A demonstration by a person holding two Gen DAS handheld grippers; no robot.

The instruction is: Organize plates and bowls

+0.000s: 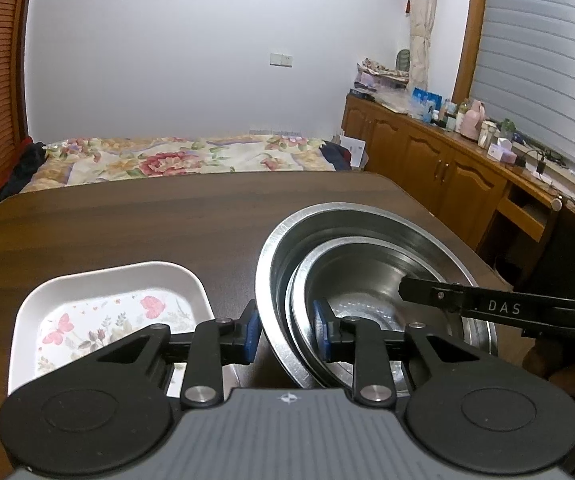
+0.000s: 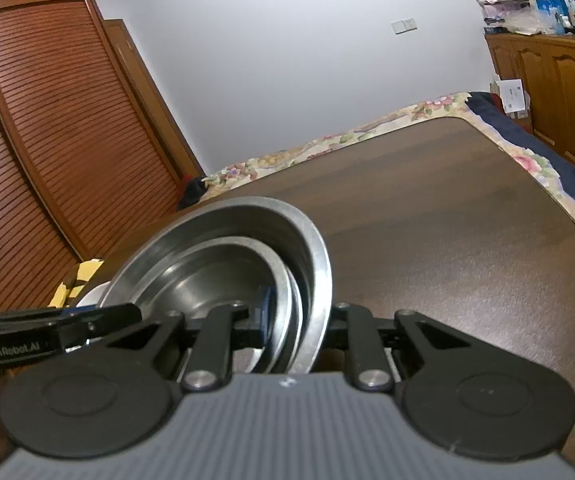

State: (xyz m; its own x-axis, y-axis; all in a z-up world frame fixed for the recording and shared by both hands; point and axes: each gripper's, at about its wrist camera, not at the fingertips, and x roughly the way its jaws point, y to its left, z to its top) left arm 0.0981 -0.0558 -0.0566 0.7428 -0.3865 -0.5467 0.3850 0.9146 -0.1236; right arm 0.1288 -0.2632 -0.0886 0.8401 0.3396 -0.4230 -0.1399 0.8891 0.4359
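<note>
Spreading wide under everything: dark wood table [image 1: 147, 220], rounded far corners. Beyond it, floral-quilted bed [image 1: 175, 158], white wall, louvred wardrobe [image 2: 47, 128] one side, wooden sideboard [image 1: 439, 156] other side. Two nested steel bowls: small bowl [image 1: 367, 284] inside large bowl [image 1: 283, 248], openings up, round, no long axis. Left gripper [image 1: 287, 330] pinching both rims on stack's left side. Right gripper [image 2: 299, 320] pinching rims on opposite side. White floral plate [image 1: 103, 304] on table left of bowls.

Soft, even indoor light, mild glare on the steel bowls [image 1: 371, 264], strong fisheye bending at edges.
</note>
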